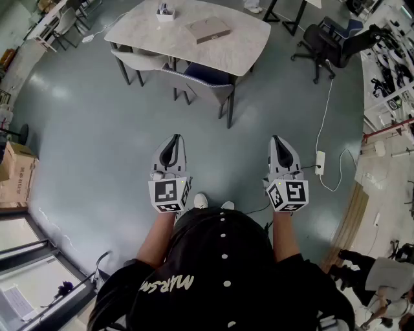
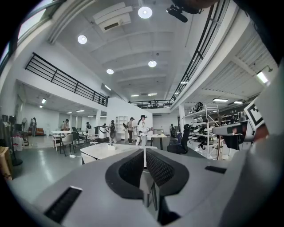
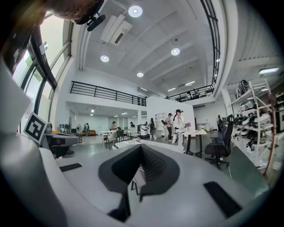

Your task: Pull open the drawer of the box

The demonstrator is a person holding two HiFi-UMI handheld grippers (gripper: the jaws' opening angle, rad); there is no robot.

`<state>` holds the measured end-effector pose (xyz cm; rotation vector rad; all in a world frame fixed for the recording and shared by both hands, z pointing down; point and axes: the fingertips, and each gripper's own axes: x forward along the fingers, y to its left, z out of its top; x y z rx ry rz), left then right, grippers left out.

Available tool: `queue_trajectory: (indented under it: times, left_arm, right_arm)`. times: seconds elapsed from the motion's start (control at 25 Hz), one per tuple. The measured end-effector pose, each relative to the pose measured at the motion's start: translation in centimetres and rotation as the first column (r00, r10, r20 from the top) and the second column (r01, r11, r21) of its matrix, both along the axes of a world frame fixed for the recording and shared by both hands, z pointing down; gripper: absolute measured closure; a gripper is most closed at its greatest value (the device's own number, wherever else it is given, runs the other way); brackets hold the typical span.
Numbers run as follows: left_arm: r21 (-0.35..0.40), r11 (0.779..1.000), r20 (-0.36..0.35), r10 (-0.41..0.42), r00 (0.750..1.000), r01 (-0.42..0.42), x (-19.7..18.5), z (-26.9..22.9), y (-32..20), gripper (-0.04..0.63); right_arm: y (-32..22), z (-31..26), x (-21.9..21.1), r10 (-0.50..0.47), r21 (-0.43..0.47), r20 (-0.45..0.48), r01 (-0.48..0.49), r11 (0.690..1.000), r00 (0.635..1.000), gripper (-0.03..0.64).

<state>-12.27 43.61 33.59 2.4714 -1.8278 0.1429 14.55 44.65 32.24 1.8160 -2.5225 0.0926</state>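
The person stands on the grey floor (image 1: 97, 129) with a claw in each hand, both held out level at the lower middle of the head view. The left claw (image 1: 174, 139) sits left of centre and the right claw (image 1: 277, 140) right of centre, well apart from each other, tips pointing toward the top of the frame.

In the left gripper view the left claw (image 2: 144, 153) has its two ribbed pads drawn together at the tips, with nothing between them. In the right gripper view the right claw (image 3: 141, 148) is likewise pinched together and empty.

The box (image 1: 208, 30), flat and brownish, lies on the pale bench (image 1: 149, 32) at the top centre of the head view, far from both claws. From here it cannot be told whether its drawer is in or out. A small white holder (image 1: 165, 11) stands on the bench to the box's left. A chair (image 1: 206, 81) is tucked under the bench's near edge. A black office chair (image 1: 320, 40) stands at the upper right, and a white power strip (image 1: 320, 160) lies on the floor right of the right claw.
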Motion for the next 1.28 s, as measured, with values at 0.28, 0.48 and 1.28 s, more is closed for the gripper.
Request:
queue_trajectory:
  times: [0.28,0.48,1.28]
  left_arm:
    - [0.000,1.000,0.001,0.001,1.000,-0.001,-0.1,0.1,0.0,0.571]
    - [-0.004,1.000,0.000,0.003,1.000,-0.003,-0.4,0.0,-0.2,0.571]
    - [0.004,0.997,-0.007,0.073,0.997,-0.073,-3.8,0.9,-3.1,0.571]
  right_arm:
    - [0.0,0.1,-0.3,-0.001,-0.003,0.003,0.001,1.000,1.000,0.621]
    - [-0.2,0.0,-0.7,0.001,-0.001,0.003,-0.001,1.000,1.000,0.621]
    - [-2.5,2.3,-3.9,0.055,-0.055,0.022,-0.054,0.997,0.998,0.620]
